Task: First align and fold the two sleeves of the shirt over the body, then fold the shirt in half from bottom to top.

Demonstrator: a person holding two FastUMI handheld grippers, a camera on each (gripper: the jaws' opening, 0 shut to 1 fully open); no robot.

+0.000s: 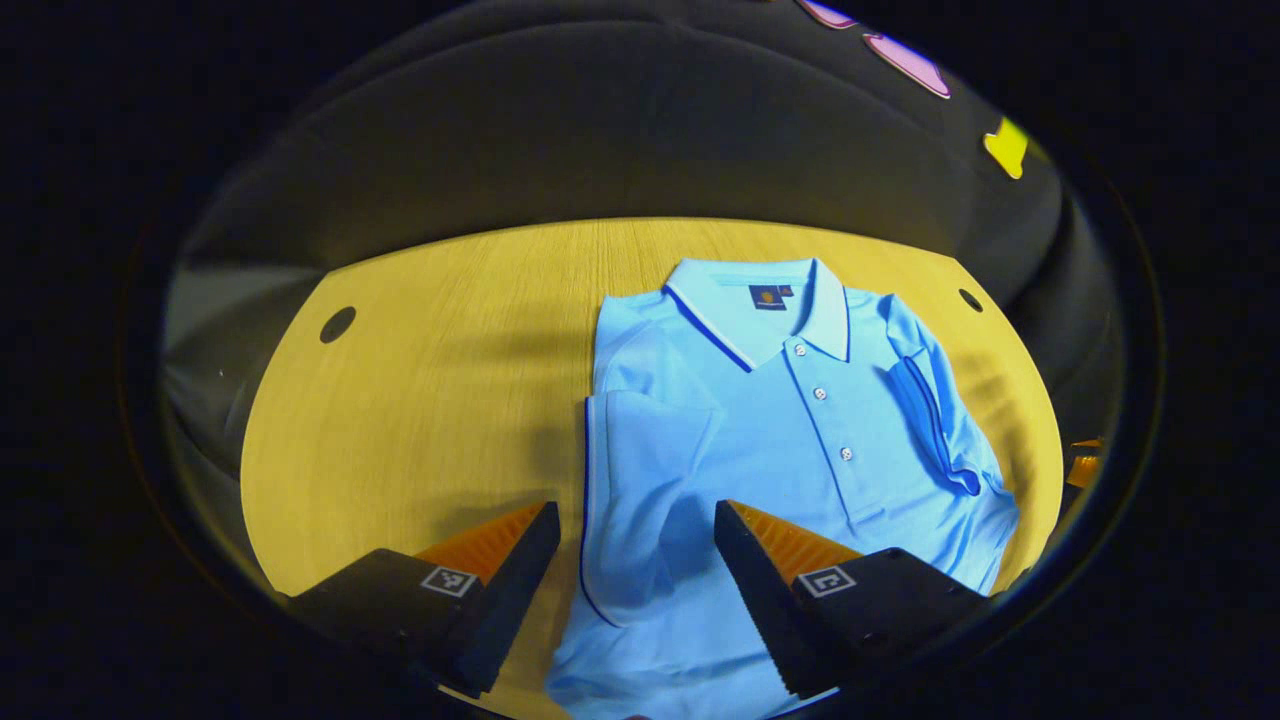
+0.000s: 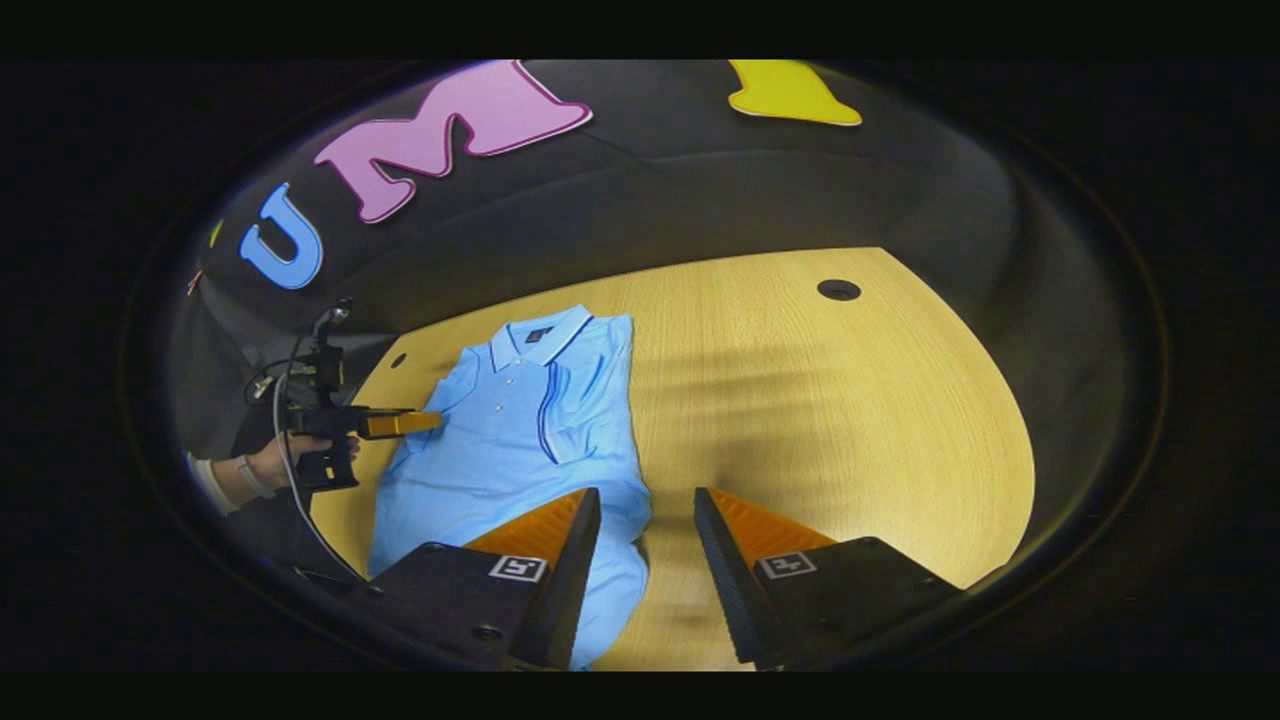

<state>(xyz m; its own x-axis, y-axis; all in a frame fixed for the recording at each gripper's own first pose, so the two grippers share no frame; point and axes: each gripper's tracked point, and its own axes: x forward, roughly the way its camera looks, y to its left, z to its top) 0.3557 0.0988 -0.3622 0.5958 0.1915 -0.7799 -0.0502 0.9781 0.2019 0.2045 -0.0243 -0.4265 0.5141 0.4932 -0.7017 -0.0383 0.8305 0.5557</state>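
A light blue polo shirt [image 1: 800,420] lies face up on the yellow wooden table [image 1: 430,400], collar at the far side. Both short sleeves are folded in over the body. My left gripper [image 1: 635,510] hovers open above the shirt's lower left part, the folded left sleeve [image 1: 640,470] showing between its fingers. My right gripper [image 2: 645,495] is open over the shirt's [image 2: 520,440] lower right edge, one finger above the cloth and the other above bare wood. In the right gripper view a hand [image 2: 270,465] holds the left gripper [image 2: 400,423] at the shirt's far side.
The table [image 2: 850,420] has round cable holes [image 1: 337,324] [image 1: 970,300] [image 2: 838,290] near its back corners. Black booth cloth rises behind the table. A stretch of bare wood lies on either side of the shirt. A cable [image 2: 300,500] hangs from the left gripper.
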